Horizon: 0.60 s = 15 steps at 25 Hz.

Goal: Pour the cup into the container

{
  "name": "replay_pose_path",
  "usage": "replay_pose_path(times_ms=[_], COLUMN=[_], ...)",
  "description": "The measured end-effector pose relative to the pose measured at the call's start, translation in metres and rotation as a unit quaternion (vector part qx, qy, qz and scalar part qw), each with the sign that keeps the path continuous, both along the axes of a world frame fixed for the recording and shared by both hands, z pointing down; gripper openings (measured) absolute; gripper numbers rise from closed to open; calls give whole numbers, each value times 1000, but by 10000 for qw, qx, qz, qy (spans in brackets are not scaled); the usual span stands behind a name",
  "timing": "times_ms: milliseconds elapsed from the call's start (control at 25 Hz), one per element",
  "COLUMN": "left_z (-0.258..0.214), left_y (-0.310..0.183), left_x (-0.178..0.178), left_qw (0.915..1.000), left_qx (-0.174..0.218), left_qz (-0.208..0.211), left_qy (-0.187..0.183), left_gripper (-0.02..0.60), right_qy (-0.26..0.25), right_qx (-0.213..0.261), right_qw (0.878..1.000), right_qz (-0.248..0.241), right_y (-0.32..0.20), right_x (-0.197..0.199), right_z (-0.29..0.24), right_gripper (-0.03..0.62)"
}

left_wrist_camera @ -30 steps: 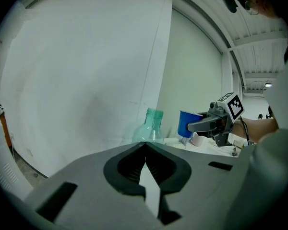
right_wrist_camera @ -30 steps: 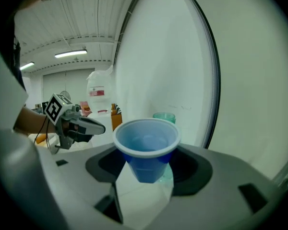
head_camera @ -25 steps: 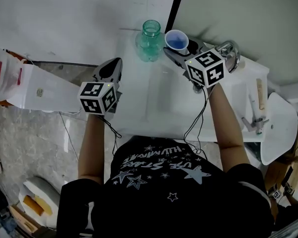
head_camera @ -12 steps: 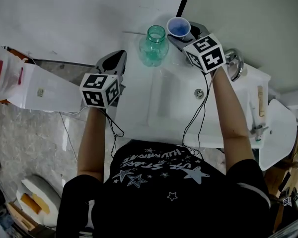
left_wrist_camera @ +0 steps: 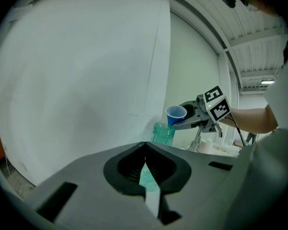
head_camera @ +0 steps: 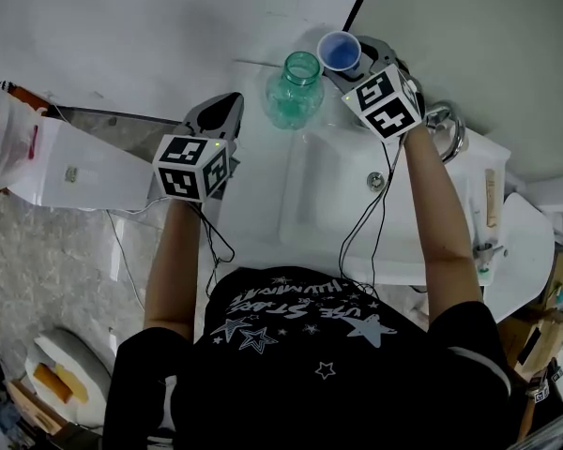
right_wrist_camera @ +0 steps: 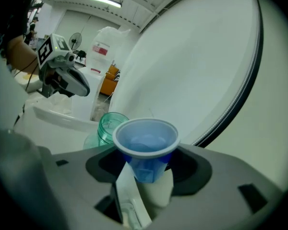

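Observation:
My right gripper [head_camera: 349,62] is shut on a small blue cup [head_camera: 339,51] with a white rim, held upright above the sink's back corner. In the right gripper view the cup [right_wrist_camera: 146,147] sits between the jaws with clear liquid inside. A green glass jar [head_camera: 294,90] with an open mouth stands just left of the cup on the sink's back edge; the jar [right_wrist_camera: 106,127] shows behind the cup's left side. My left gripper [head_camera: 218,120] hovers left of the jar, jaws together and empty. From the left gripper view the jar [left_wrist_camera: 163,133] and cup [left_wrist_camera: 175,115] appear ahead.
A white sink [head_camera: 338,204] lies below, with a chrome tap [head_camera: 443,125] at its right. A white box [head_camera: 66,172] stands at the left by a wall. A white board [head_camera: 521,242] with tools lies at the right.
My right gripper has carried the cup up and toward the wall, still upright, ending just right of the jar's mouth. My left gripper has barely moved.

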<state>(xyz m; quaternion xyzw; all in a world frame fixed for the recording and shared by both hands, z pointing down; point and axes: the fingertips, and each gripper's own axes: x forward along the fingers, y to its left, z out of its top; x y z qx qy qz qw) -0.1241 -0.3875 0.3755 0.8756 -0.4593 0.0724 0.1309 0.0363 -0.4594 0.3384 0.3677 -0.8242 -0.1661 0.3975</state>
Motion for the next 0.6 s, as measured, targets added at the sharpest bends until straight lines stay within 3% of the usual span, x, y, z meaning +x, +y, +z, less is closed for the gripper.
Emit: replay_pose_path(times_ms=[600], left_z=[0], left_y=[-6], left_x=[1], left_qw=[10000], left_qx=[46], left_qz=[72], left_qy=[22], left_gripper=[11], right_qy=[1198], right_qx=[632], right_qw=[9907], right_qz=[-103], right_y=[-10], right_x=[-7], right_z=[3], right_gripper=[275])
